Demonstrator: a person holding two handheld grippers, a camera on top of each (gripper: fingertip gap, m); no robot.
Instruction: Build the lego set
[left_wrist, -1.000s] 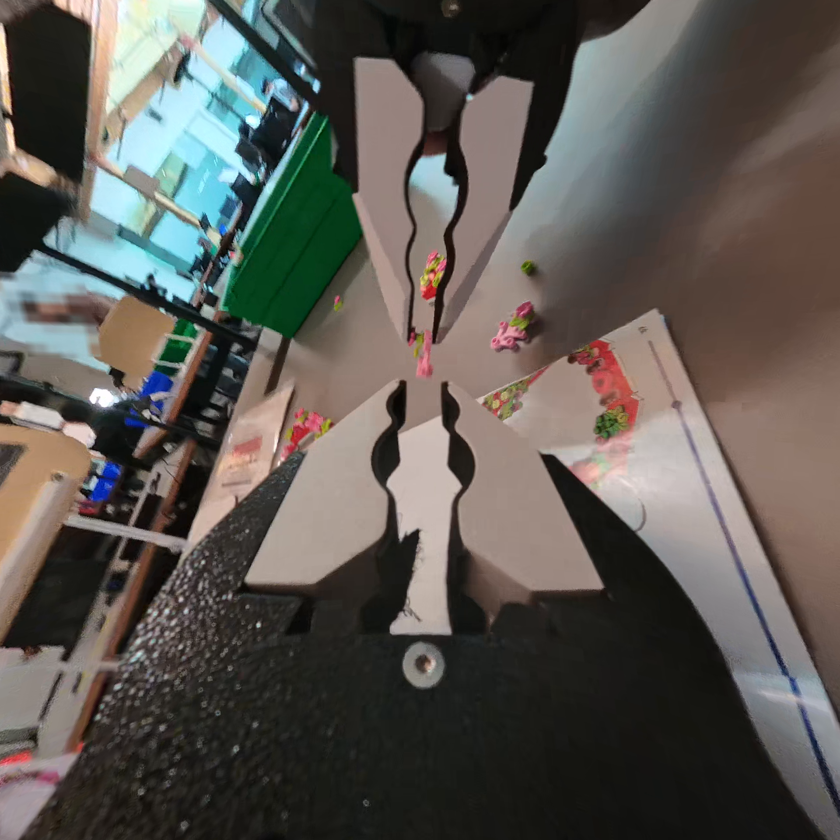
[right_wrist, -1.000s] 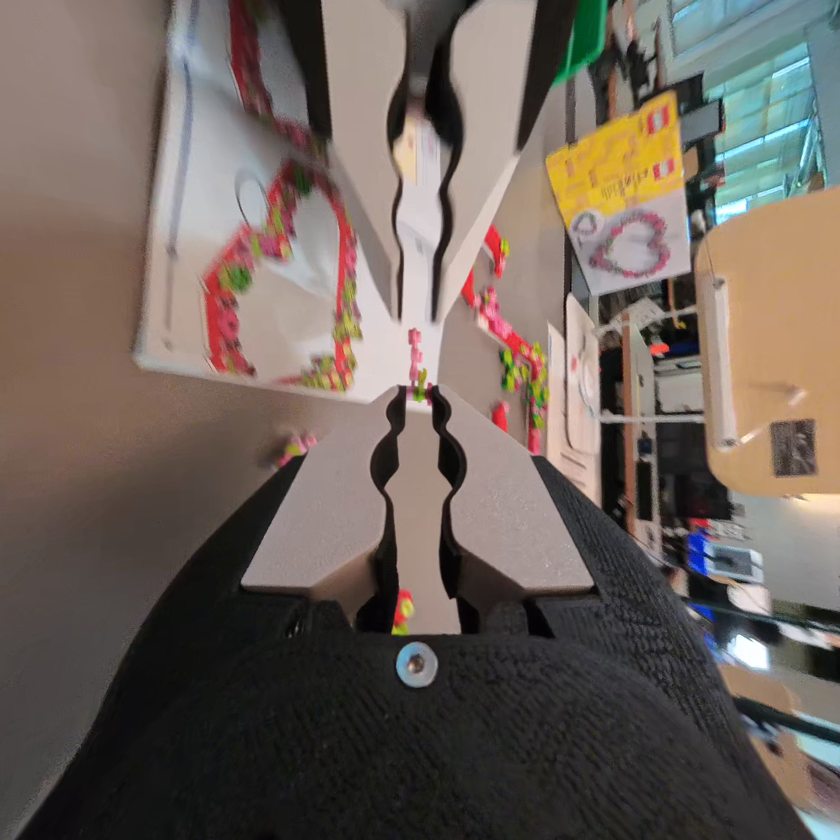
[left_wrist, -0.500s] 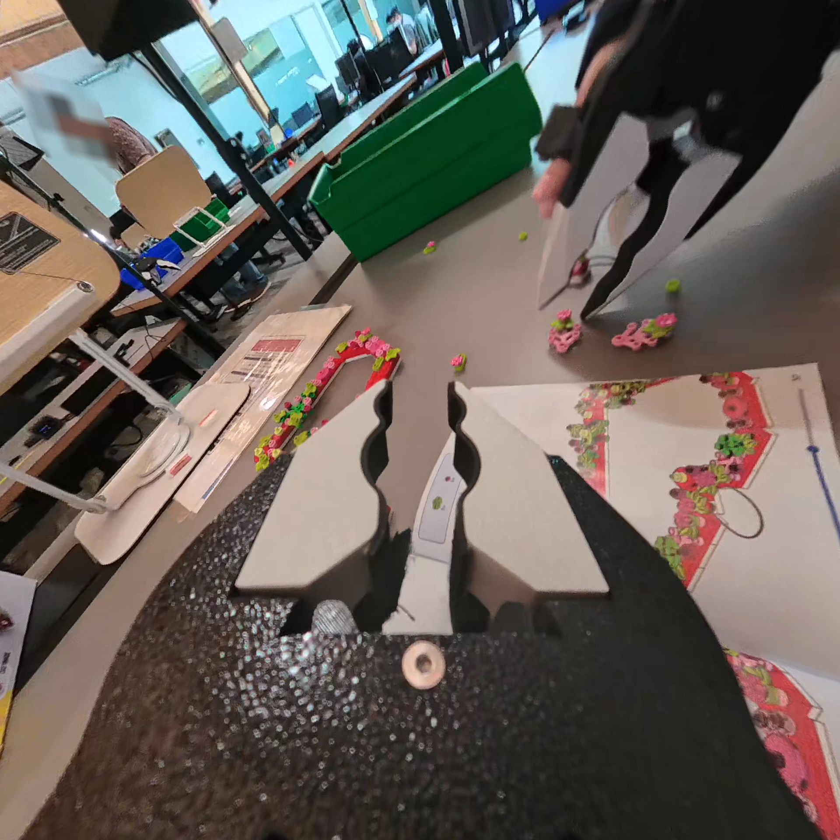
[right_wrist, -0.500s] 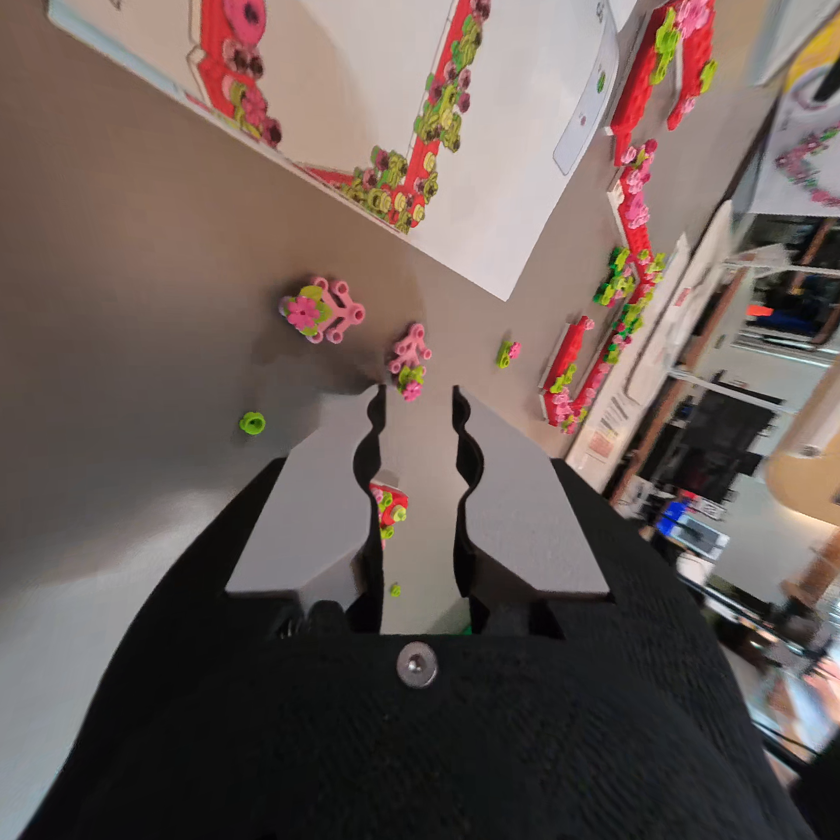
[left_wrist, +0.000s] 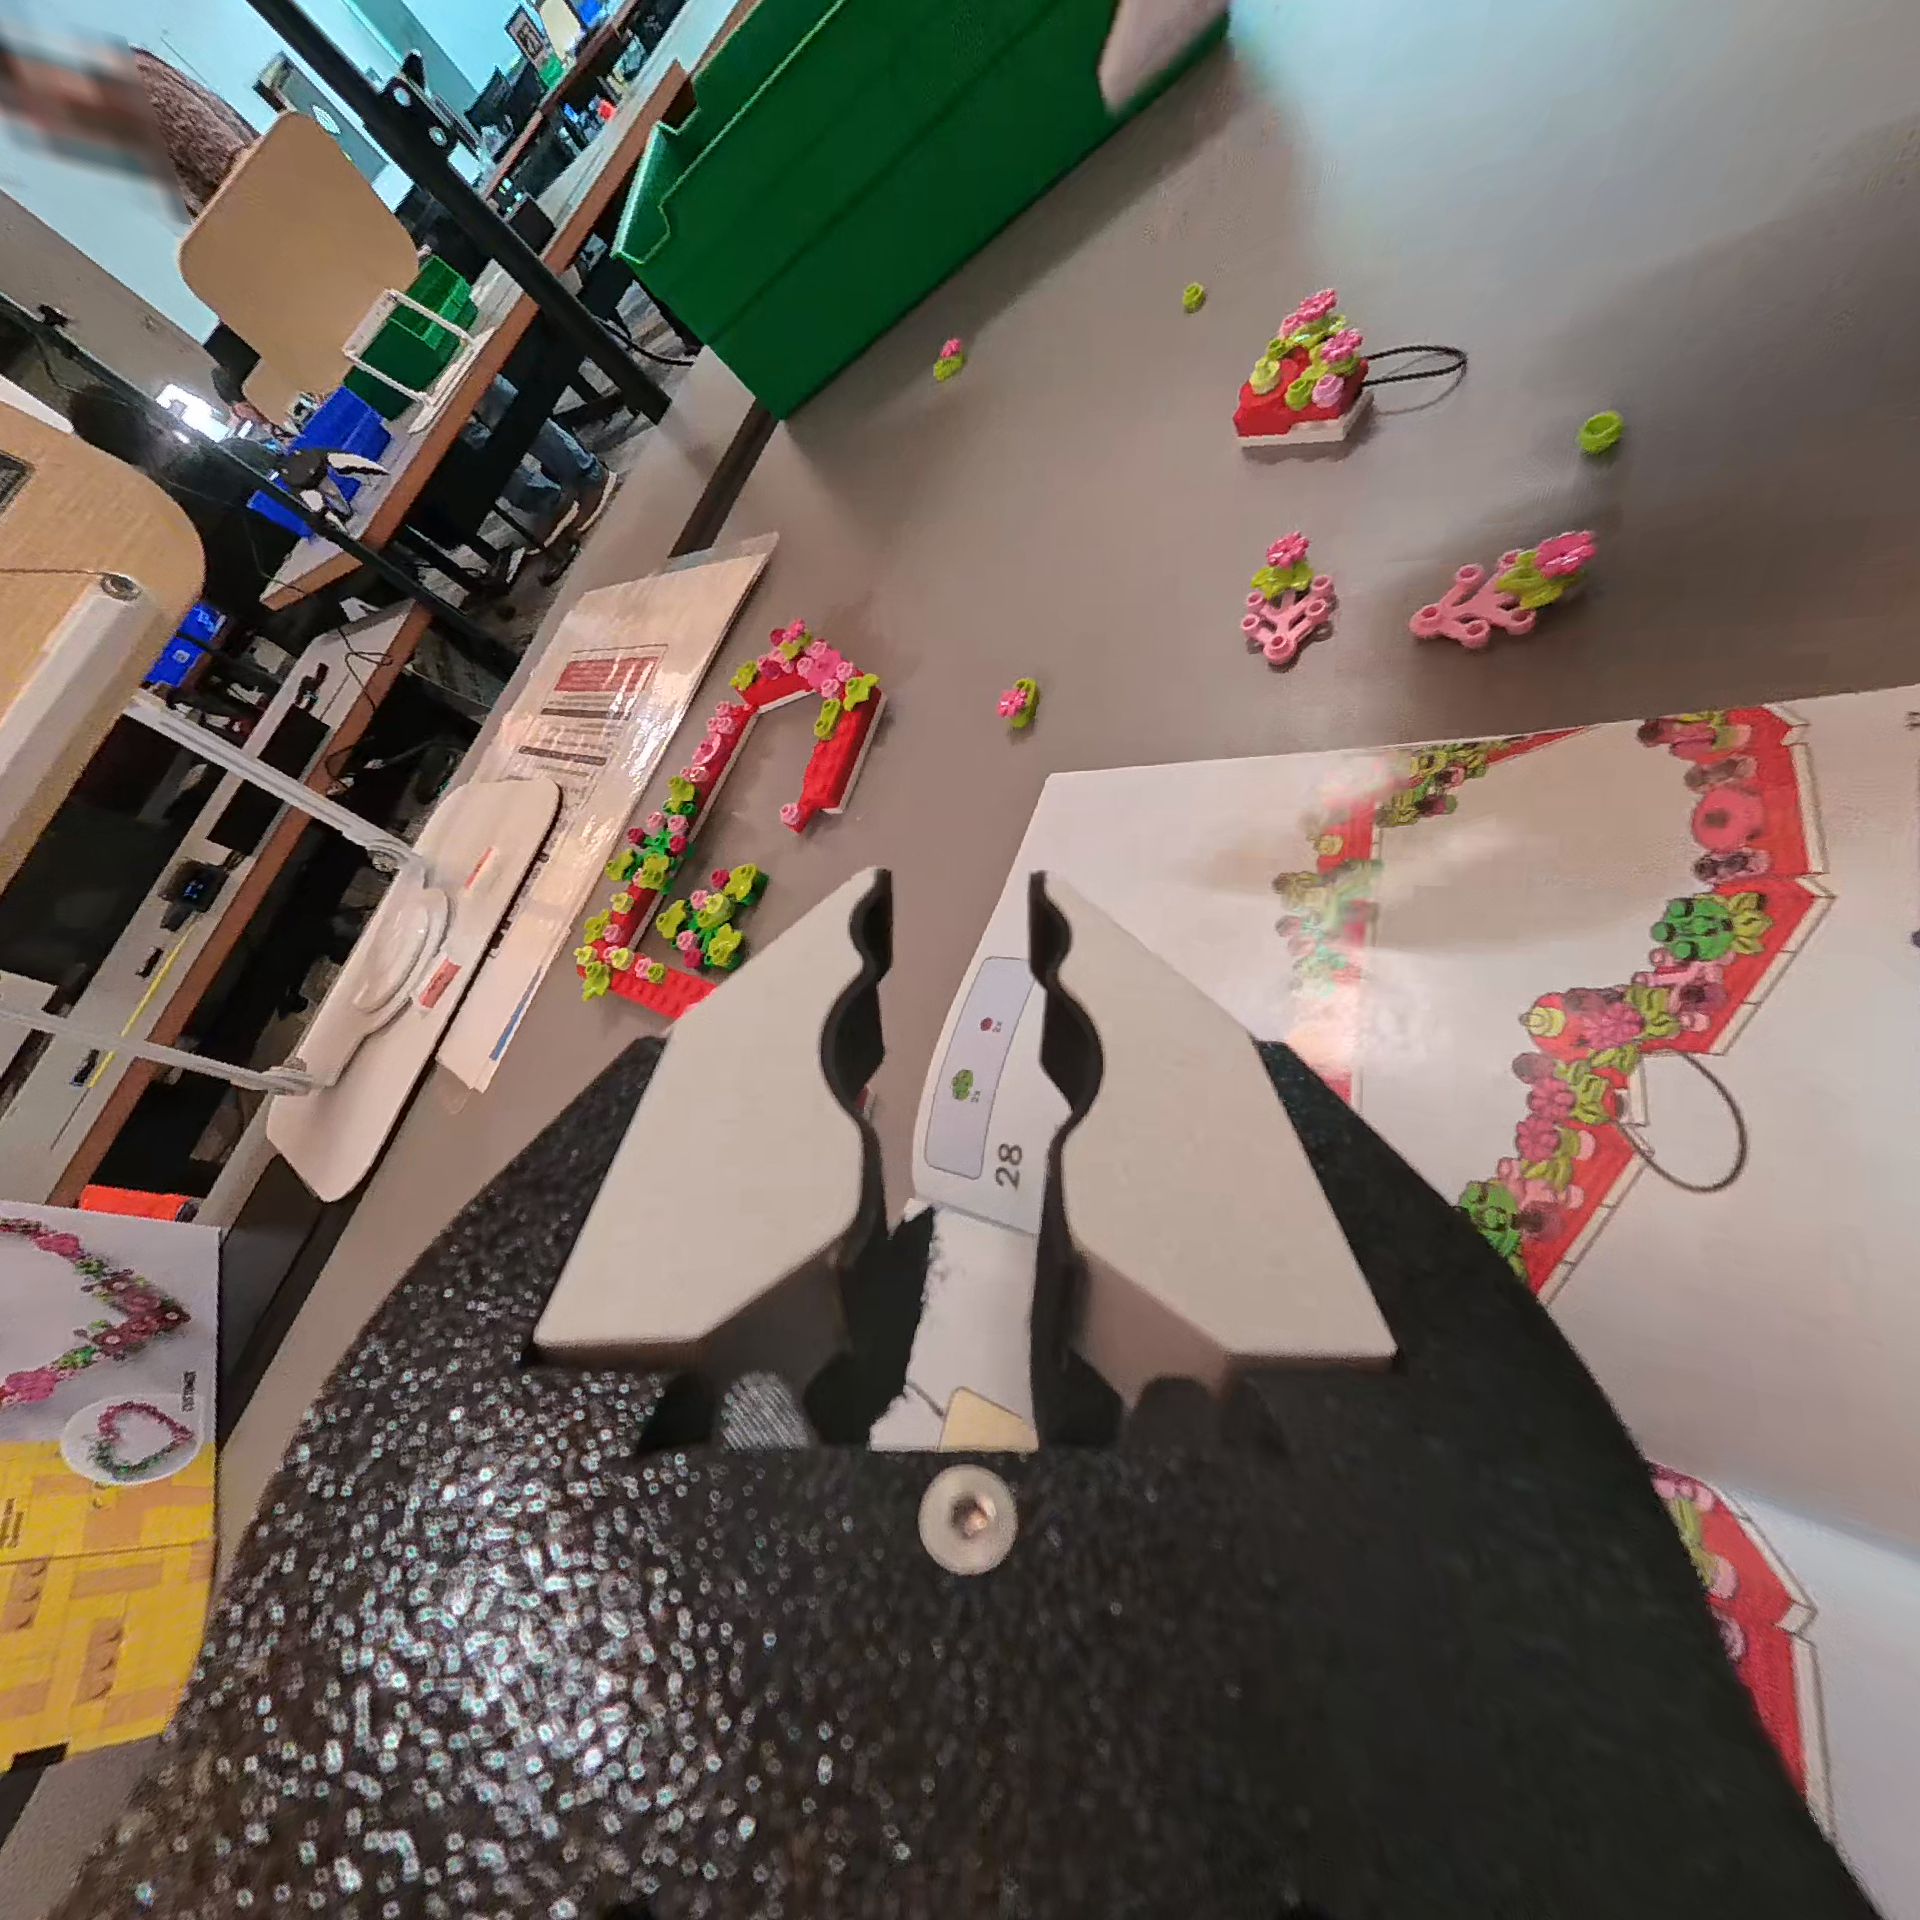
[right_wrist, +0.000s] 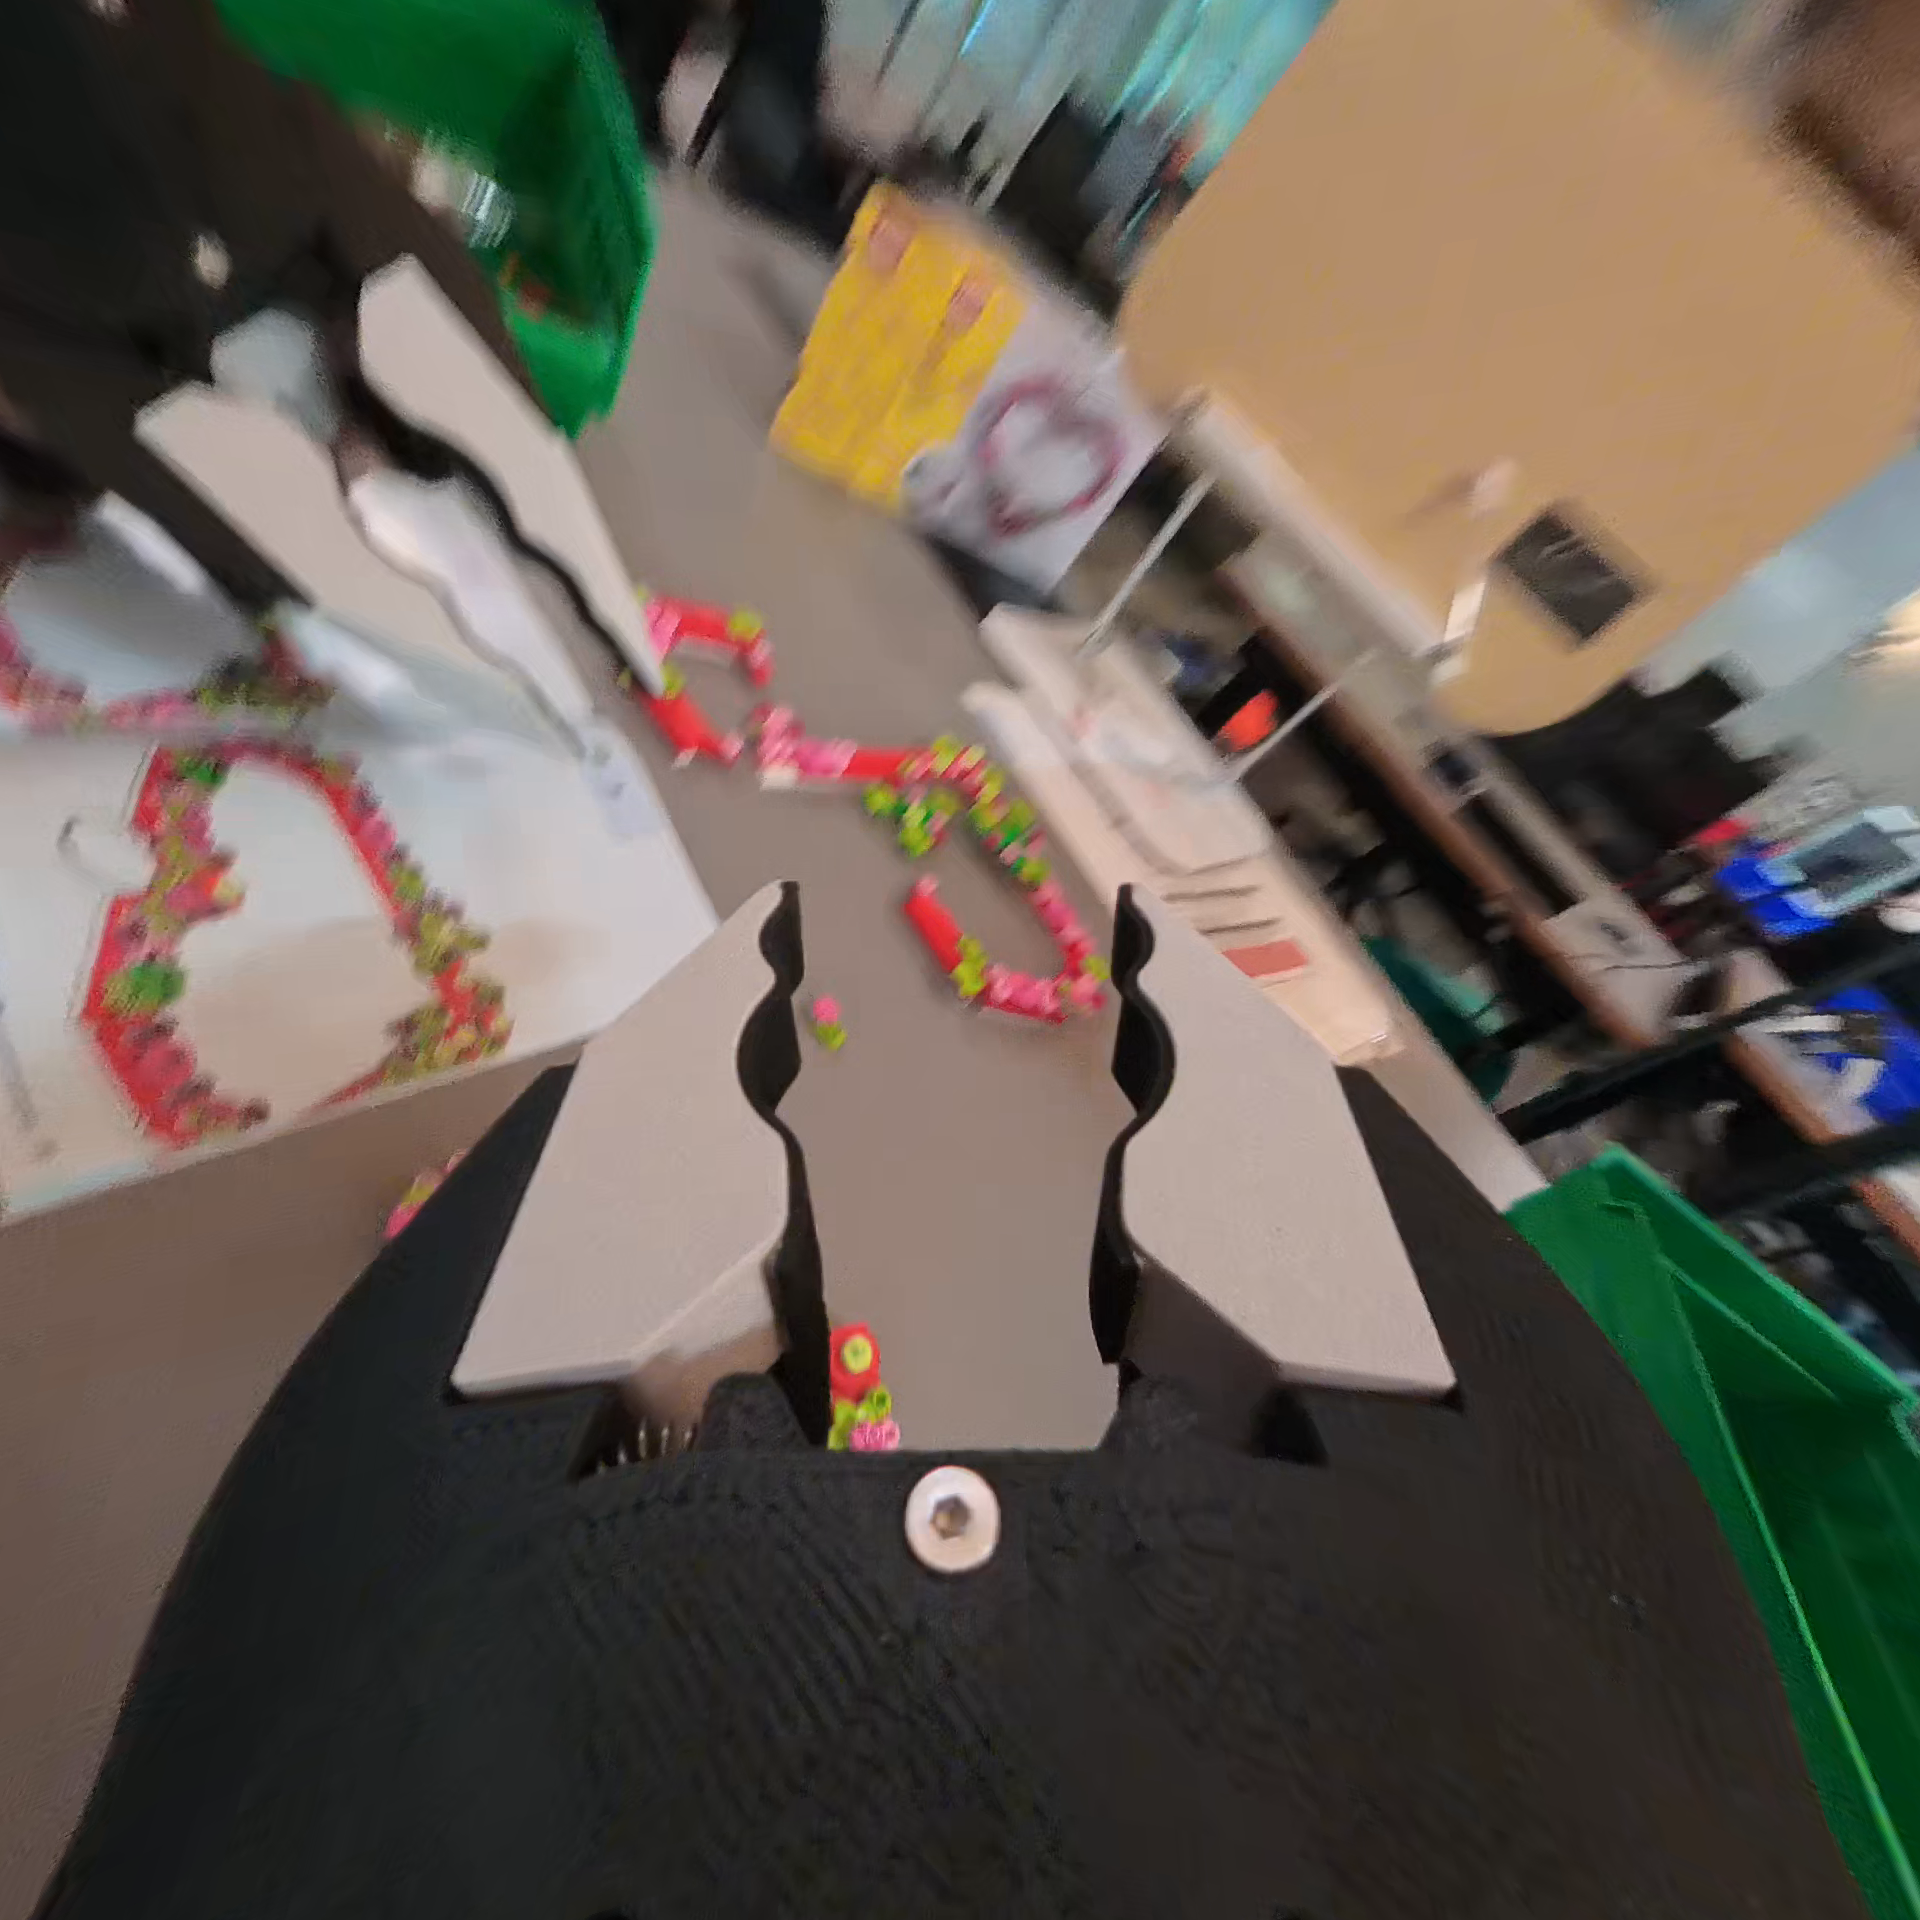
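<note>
My left gripper (left_wrist: 961, 894) is open and empty, above the near corner of the instruction booklet (left_wrist: 1475, 883). The partly built red heart frame (left_wrist: 727, 821) with pink and green flowers lies on the table just left of it. A small red block with flowers and a black loop (left_wrist: 1299, 379) lies farther off. Two pink branch pieces (left_wrist: 1288, 608) (left_wrist: 1496, 603) and a loose flower (left_wrist: 1018, 702) lie between. My right gripper (right_wrist: 956, 899) is wide open and empty over the table; the view is blurred. The red block (right_wrist: 857, 1371) shows low between its fingers. The left gripper (right_wrist: 623, 717) shows at upper left.
A green bin (left_wrist: 883, 166) stands at the back, and another (right_wrist: 1766, 1455) is beside my right gripper. A yellow box (left_wrist: 94, 1507) lies near left. A laminated sheet (left_wrist: 613, 707) and a white lamp base (left_wrist: 405, 987) lie along the table's left edge. Green studs (left_wrist: 1600, 431) are scattered. Between my left fingertips and the loose flower (left_wrist: 1018, 702) there is roughly 11 cm. It is also in sight in the right wrist view (right_wrist: 828, 1017).
A second ago both grippers met tip to tip around a small pink piece. They have drawn apart. The right gripper has opened wider, and the left has swung back over the booklet.
</note>
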